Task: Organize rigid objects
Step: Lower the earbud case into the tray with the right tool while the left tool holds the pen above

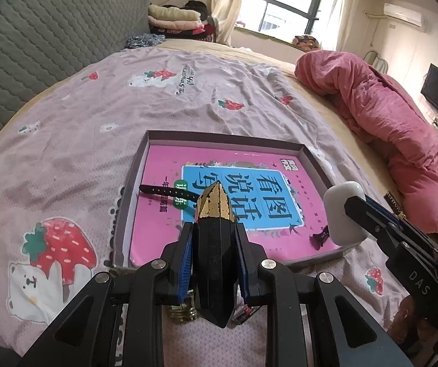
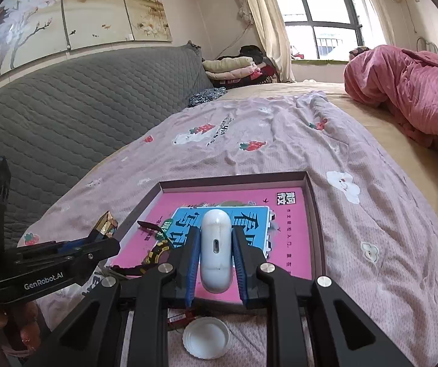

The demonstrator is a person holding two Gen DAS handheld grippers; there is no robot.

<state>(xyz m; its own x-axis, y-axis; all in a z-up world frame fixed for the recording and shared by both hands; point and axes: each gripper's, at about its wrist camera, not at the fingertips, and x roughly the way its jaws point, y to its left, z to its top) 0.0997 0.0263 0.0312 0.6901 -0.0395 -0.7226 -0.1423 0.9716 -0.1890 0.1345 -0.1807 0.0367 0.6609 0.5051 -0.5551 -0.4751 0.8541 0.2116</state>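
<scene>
A black-and-gold faceted piece is clamped lengthwise in the left gripper and a white capsule case likewise in the right gripper; both are held above the shallow box, directly ahead and below.

Left gripper, right gripper: jaws clamped, angled down.

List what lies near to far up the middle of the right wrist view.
White bottle cap → white capsule-shaped case held in the right gripper → pink book in the shallow box → strawberry-print sheet → window.
</scene>
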